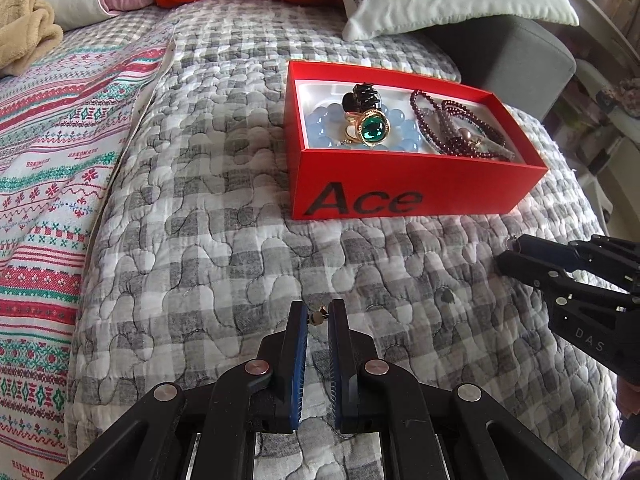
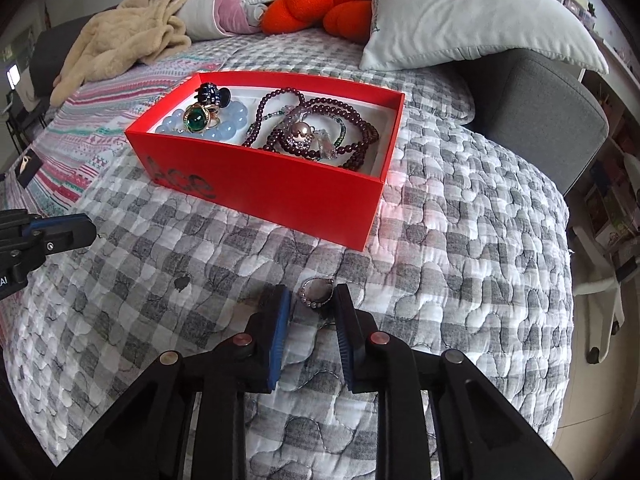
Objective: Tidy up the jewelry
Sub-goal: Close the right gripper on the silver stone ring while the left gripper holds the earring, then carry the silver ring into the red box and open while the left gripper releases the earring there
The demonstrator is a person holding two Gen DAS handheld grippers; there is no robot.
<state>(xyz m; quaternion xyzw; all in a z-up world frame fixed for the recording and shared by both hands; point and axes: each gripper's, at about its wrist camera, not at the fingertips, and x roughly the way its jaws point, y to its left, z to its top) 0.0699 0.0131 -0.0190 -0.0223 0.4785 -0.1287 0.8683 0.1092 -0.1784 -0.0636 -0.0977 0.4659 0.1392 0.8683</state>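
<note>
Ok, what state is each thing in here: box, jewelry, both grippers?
red box: lidless, on the quilt
dark bead necklace: piled in box
green ring: in box, atop blue beads
left gripper: pinching a small gold piece
right gripper: open around a silver ring

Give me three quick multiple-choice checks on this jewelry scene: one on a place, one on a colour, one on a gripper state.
1. Where does the silver ring lie?
A. In the red box
B. On the quilt between the right gripper's fingers
C. On the pillow

2. What colour is the stone of the gold ring in the box?
A. Green
B. Yellow
C. White

3. What is the left gripper doing?
A. Wide open over nothing
B. Holding the hair claw
C. Nearly closed around a small gold piece

Answers: 1 B, the ring sits on the quilt at the right gripper tips, outside the box. 2 A, the stone shows green. 3 C, a tiny gold piece sits between narrow fingers.
</note>
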